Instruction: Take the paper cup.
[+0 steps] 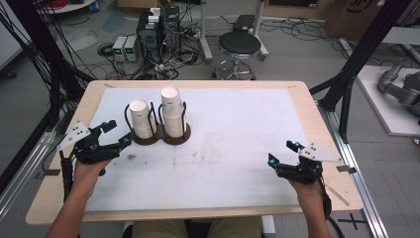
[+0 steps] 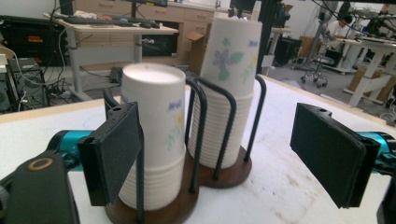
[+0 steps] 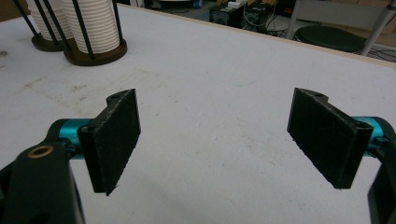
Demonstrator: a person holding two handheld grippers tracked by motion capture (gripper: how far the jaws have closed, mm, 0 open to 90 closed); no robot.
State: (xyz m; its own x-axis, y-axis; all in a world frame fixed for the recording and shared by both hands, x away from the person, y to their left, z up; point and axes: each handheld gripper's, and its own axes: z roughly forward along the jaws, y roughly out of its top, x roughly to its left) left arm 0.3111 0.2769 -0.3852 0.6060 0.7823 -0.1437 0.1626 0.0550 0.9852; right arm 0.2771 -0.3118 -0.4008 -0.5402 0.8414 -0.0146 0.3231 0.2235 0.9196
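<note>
My left gripper (image 1: 118, 133) spread, nearer cup stack (image 1: 140, 118) just ahead, untouched; right gripper (image 1: 282, 152) spread, well apart.

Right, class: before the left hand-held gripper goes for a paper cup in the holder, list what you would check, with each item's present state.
1. Left hand-held gripper jaws open wide: ok.
2. Nothing between its jaws yet: ok; the nearer cup stack stands beyond them.
3. Both stacks upright in the wire cup holder: ok, the nearer cup stack and the taller cup stack.
4. Right hand-held gripper open and apart from the holder: ok, over bare table.
5. Top cup loose enough to lift off alone: cannot tell.
6. Holder fixed to the table: cannot tell.
</note>
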